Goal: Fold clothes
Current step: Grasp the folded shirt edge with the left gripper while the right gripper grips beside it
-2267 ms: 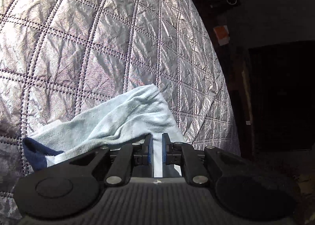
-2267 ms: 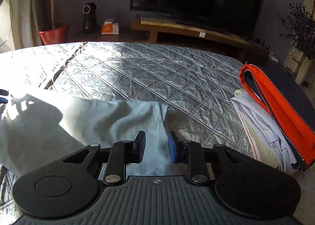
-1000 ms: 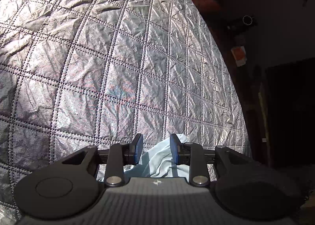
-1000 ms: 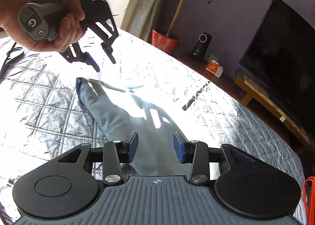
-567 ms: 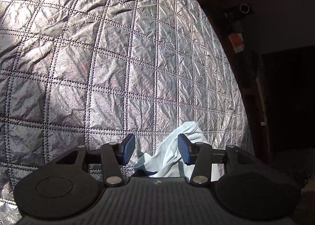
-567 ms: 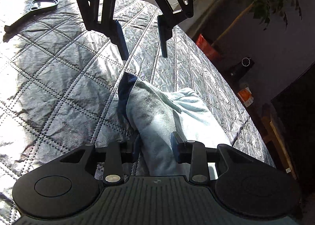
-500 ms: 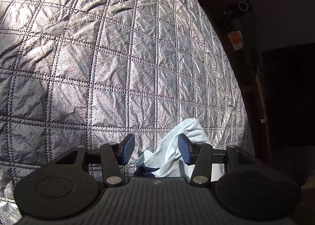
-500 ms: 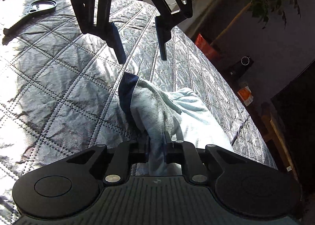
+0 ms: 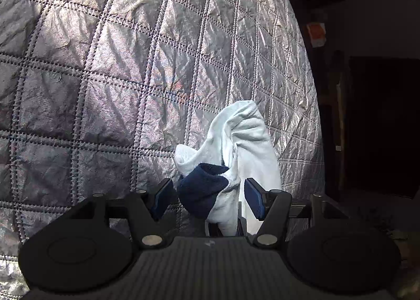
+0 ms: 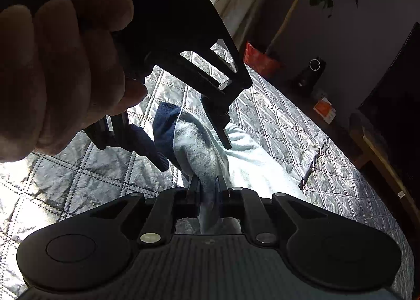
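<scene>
Cloth (image 10: 244,153), pale blue with a navy edge, lies bunched on the quilted silver cover (image 9: 105,69); right claw (image 10: 207,184) is clenched on a fold, likely anchoring it; left claw (image 9: 207,197), jaws just spreading, straddles the navy corner without pinching it.

No legible txt, labels or nos. anywhere.

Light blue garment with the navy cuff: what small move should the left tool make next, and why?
Probably close the left tool on the navy cuff. Its jaws have been opening and now straddle the cuff without pressing, while the right tool already pinches the light blue garment on the quilted cover.
</scene>
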